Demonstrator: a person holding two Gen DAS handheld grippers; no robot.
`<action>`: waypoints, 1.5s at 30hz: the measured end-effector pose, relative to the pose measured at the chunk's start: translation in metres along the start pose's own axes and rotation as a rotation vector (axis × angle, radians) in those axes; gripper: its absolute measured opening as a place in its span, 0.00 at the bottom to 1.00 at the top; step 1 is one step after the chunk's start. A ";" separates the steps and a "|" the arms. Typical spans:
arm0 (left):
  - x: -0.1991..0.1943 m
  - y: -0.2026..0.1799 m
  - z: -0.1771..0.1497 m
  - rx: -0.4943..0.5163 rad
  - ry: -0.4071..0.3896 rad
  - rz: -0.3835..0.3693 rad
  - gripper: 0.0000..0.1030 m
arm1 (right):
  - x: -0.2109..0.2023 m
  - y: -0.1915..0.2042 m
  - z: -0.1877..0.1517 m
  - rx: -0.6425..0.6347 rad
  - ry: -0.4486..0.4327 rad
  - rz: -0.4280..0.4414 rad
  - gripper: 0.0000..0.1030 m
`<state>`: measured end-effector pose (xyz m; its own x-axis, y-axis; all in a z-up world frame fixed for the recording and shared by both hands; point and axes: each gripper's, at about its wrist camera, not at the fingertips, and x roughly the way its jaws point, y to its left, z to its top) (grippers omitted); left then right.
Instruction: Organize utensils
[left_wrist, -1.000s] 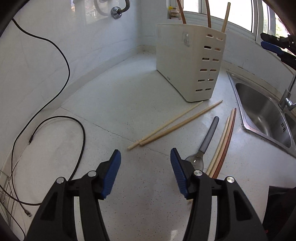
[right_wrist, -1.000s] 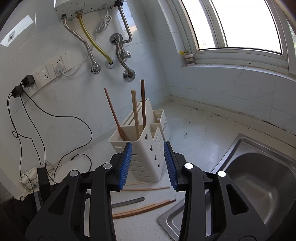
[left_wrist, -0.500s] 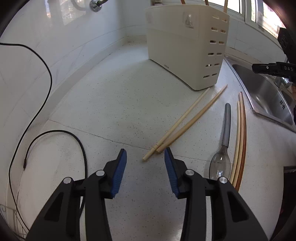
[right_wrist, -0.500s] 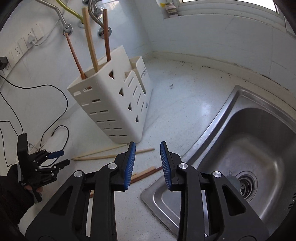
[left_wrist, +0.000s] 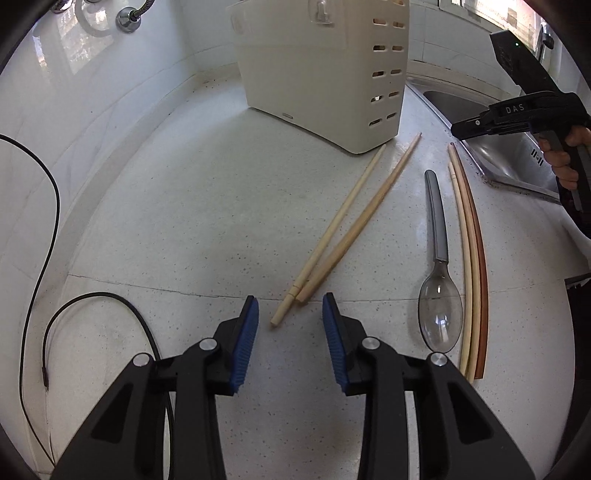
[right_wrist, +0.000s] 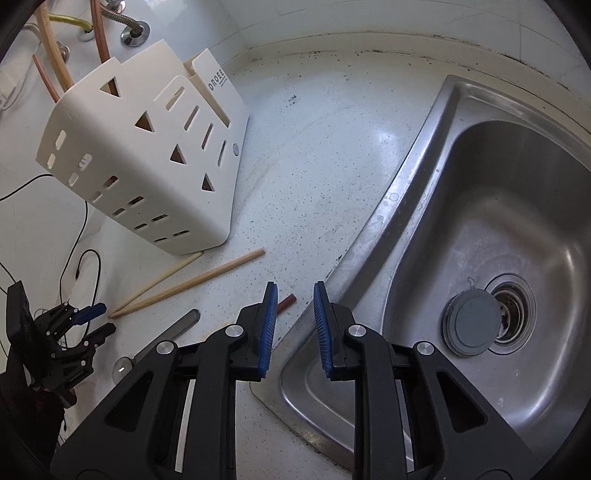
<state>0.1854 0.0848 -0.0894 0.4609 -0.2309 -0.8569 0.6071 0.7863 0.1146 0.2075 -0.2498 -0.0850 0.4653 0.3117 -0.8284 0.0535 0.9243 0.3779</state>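
Two pale wooden chopsticks (left_wrist: 347, 229) lie flat, angled toward the cream slotted holder (left_wrist: 325, 70). A grey-handled clear spoon (left_wrist: 437, 273) lies beside three chopsticks (left_wrist: 471, 258), side by side.

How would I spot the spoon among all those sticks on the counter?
Find the steel sink, then look at the counter beside its rim. The spoon lies there alongside a bundle of chopsticks. It alone has a grey handle and a clear rounded bowl; everything near it is a thin wooden stick.
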 end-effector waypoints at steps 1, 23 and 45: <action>0.001 0.000 0.001 0.005 0.003 -0.002 0.34 | 0.001 0.001 0.002 0.000 0.002 -0.008 0.16; 0.009 0.003 0.017 0.134 0.092 -0.144 0.15 | 0.014 0.027 -0.005 -0.002 -0.005 -0.187 0.06; -0.022 -0.037 -0.016 0.190 0.104 -0.204 0.10 | 0.008 0.002 0.004 0.117 -0.008 -0.036 0.00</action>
<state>0.1426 0.0704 -0.0831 0.2535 -0.3056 -0.9178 0.7953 0.6060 0.0179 0.2145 -0.2460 -0.0892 0.4686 0.2766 -0.8390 0.1725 0.9028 0.3940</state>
